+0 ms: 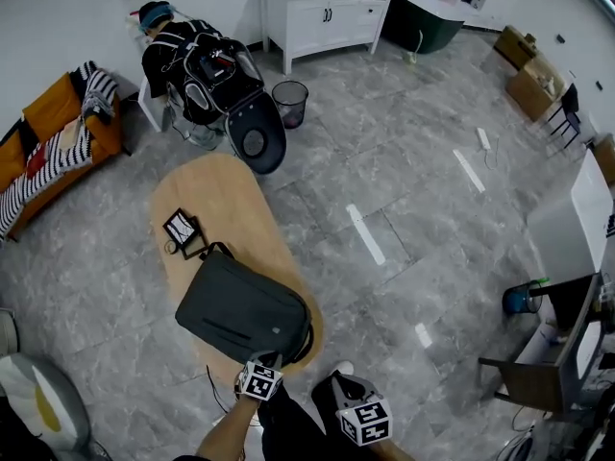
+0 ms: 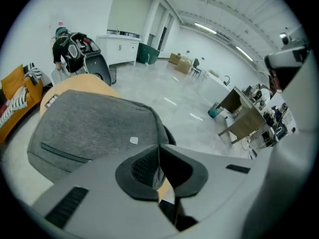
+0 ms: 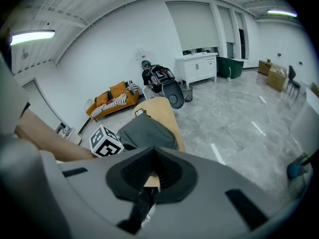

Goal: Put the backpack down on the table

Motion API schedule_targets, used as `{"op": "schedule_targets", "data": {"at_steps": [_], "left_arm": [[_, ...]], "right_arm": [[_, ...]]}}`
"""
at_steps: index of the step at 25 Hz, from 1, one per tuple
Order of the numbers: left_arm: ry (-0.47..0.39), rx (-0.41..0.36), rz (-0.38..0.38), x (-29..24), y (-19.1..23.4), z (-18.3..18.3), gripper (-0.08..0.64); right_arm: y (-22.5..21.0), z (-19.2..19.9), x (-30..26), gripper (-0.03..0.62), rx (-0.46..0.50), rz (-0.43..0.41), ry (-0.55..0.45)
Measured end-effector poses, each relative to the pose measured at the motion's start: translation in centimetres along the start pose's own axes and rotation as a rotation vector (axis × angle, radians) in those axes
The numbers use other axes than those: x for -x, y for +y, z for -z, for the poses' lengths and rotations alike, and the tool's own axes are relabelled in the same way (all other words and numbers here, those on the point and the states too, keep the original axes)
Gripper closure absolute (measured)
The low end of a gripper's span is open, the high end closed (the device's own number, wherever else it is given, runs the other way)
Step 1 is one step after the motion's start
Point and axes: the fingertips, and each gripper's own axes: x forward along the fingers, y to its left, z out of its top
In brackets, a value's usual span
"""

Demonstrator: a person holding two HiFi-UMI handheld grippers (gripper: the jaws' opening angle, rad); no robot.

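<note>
Right gripper fingers clenched, empty; left gripper fingers clenched, just beside backpack lying flat on table.

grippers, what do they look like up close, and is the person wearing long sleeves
The left gripper and right gripper are both light grey plastic shells with black ribbed pads and dark slots. Each carries a white cube with black square markers. The left forearm shows no sleeve.
</note>
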Motion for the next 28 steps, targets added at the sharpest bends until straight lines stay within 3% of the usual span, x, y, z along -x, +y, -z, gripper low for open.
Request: {"op": "schedule_targets", "data": {"at_steps": [5,14,18,24,28], "left_arm": [[-0.095,0.013,-0.042,4.9,1.2,-3.3,0.54],[-0.226,0.113,-0.084,15.7,3.0,-8.3,0.54],[-0.322,0.159,-0.086,18.9,4.0,-10.4,0.54],[-0.382,0.085,-0.116,21.8,6.8,-12.7,0.54],[-0.433,0.096,-0.132,23.7,9.6,-13.7,0.54]], "right_arm": [[3.2,-3.2,-1.6,0.583,0.008,-0.071,-0.046],[8.2,-10.7,-3.5,0.583,0.006,-0.083,-0.171],[10.4,-14.0,-3.9,0.583,0.042,-0.075,-0.236],[13.2,-17.8,-5.0,0.583,0.088,-0.08,-0.311],[15.1,-19.8,-5.9,0.583,0.112,-0.083,-0.351]]}}
